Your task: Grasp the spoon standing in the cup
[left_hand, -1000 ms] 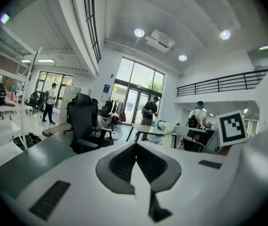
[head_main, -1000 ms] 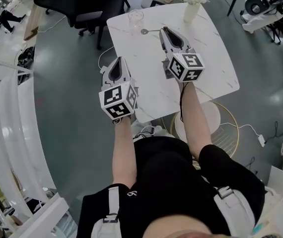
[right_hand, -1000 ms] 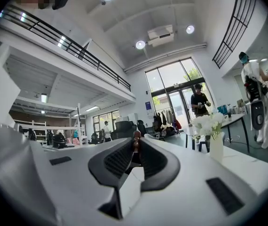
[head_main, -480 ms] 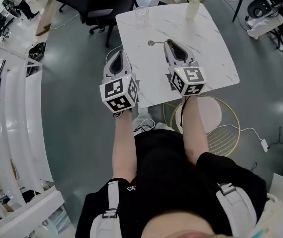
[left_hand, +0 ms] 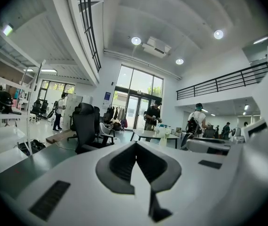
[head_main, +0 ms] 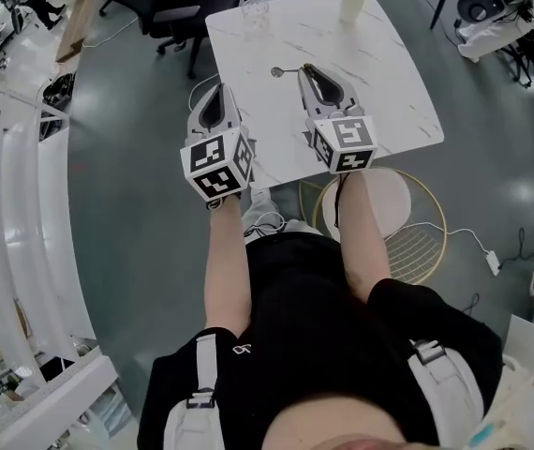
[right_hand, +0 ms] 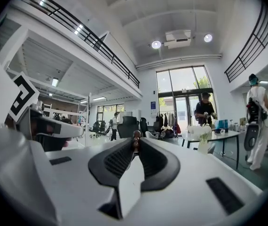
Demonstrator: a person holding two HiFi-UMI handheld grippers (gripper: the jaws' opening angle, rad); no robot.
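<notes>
Right gripper [head_main: 305, 69] clamped on handle end of small metal spoon [head_main: 283, 70], bowl pointing left, held over white marble square counter [head_main: 389, 82] (spoon not in cup). Clear glass cup [head_main: 256, 12] near counter's far-left corner, well apart from spoon. Left gripper [head_main: 218, 92] closed, nothing between jaws, at counter's left edge. White vase with flowers [head_main: 351, 3] at far edge.

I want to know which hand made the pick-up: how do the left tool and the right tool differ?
The right tool is closed on a spoon, whose bowl sticks out to the left. The left tool is closed on nothing. The right tool is over the white table, while the left tool is by the table's left edge. Both point away from the person.
</notes>
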